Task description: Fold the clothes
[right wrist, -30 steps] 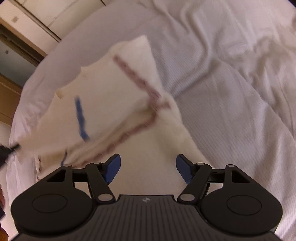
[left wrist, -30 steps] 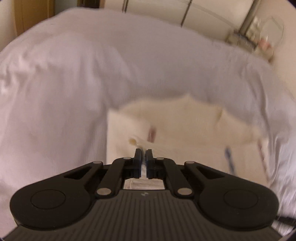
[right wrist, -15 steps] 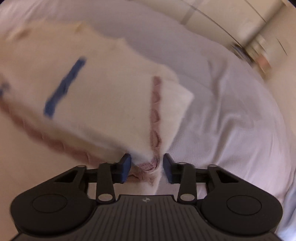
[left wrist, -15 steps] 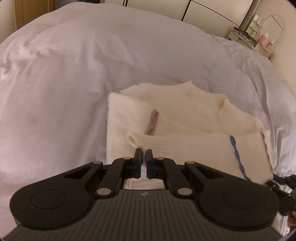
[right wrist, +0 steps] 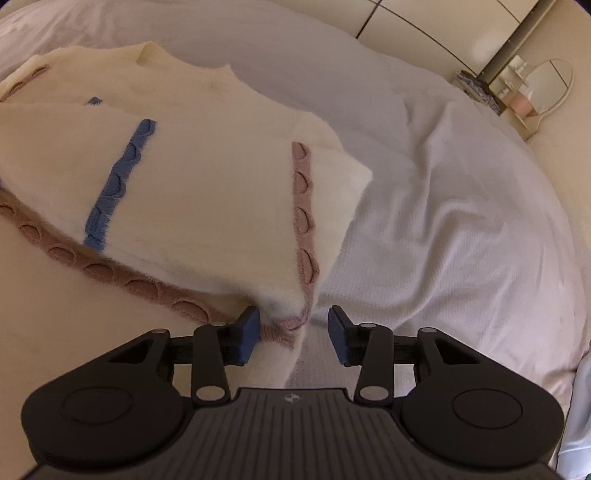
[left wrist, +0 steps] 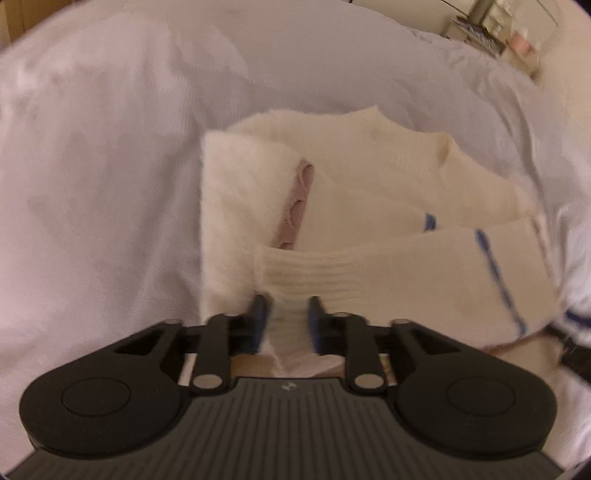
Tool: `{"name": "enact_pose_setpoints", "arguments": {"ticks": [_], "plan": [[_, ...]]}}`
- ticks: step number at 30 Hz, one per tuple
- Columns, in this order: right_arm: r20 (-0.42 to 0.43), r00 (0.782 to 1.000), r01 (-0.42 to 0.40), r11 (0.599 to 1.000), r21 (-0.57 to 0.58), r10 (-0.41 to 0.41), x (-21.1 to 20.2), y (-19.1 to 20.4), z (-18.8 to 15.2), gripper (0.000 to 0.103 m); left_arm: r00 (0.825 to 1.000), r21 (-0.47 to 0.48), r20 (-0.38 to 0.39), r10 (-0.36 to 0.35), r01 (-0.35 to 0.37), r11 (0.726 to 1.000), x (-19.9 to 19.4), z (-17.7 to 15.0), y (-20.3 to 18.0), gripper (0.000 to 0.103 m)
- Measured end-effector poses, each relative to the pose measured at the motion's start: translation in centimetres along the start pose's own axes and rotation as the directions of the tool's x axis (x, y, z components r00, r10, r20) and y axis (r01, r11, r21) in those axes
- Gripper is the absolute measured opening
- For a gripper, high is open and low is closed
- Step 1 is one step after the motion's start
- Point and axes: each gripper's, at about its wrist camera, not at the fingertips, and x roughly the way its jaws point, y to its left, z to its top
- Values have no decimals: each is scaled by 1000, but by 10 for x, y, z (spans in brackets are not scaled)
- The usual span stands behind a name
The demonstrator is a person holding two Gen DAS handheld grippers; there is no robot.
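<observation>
A cream knit sweater (left wrist: 354, 206) with a pink trim and a blue stripe lies partly folded on the white bed. A sleeve with a ribbed cuff (left wrist: 314, 273) is laid across it. My left gripper (left wrist: 286, 314) is open, and the cuff lies loose between its fingers. In the right wrist view the sweater (right wrist: 207, 192) fills the left side, its pink-trimmed corner (right wrist: 295, 314) hanging between the fingers of my right gripper (right wrist: 293, 330), which is open and not gripping it.
The white bedsheet (right wrist: 443, 206) spreads wrinkled to the right and behind the sweater. A dresser with an oval mirror (right wrist: 546, 88) stands at the far right beside pale cupboard doors (right wrist: 436, 22). My right gripper's dark body shows at the right edge of the left wrist view (left wrist: 576, 358).
My left gripper has opened and let go of the sleeve cuff. My right gripper has opened wider at the sweater's pink-trimmed corner, and the sleeve now lies across the sweater.
</observation>
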Motion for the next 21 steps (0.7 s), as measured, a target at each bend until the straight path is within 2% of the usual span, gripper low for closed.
{"name": "enact_pose_setpoints", "arguments": {"ticks": [2, 3, 4, 8, 10, 12, 14, 17, 18, 19, 21], "plan": [[-14, 999, -28, 999, 38, 28, 5, -7, 3, 45, 1000, -43, -11, -14, 14, 999, 5, 2, 3, 21], [-16, 999, -47, 997, 69, 49, 5, -11, 4, 45, 1000, -57, -10, -12, 11, 998, 5, 2, 5, 9], [-19, 997, -70, 992, 107, 72, 2, -17, 3, 47, 1000, -66, -7, -5, 5, 998, 4, 3, 6, 4], [-12, 986, -153, 938, 311, 165, -5, -50, 3, 50, 999, -69, 36, -14, 17, 998, -8, 2, 7, 2], [-12, 979, -179, 896, 406, 201, -1, -68, 1, 51, 1000, -65, 26, -13, 14, 998, -8, 2, 7, 5], [-12, 971, -201, 844, 496, 238, 6, -86, 0, 51, 1000, -98, 7, -21, 22, 995, -3, 3, 11, 20], [-5, 962, -222, 792, 569, 274, 15, -100, -1, 51, 999, -142, 3, -48, 48, 989, 3, 7, 15, 22], [22, 949, -252, 713, 654, 315, 27, -120, 1, 51, 998, -195, 8, -67, 67, 978, 13, 13, 17, 18], [31, 945, -259, 687, 679, 325, 32, -125, 1, 51, 998, -194, 9, -56, 57, 979, 15, 15, 15, 3], [41, 941, -265, 659, 704, 335, 37, -132, 1, 51, 999, -177, 12, -33, 35, 984, 16, 17, 12, 2], [66, 934, -277, 594, 755, 351, 47, -144, 1, 51, 998, -125, 69, 8, 1, 992, 3, 16, 5, 2]]}}
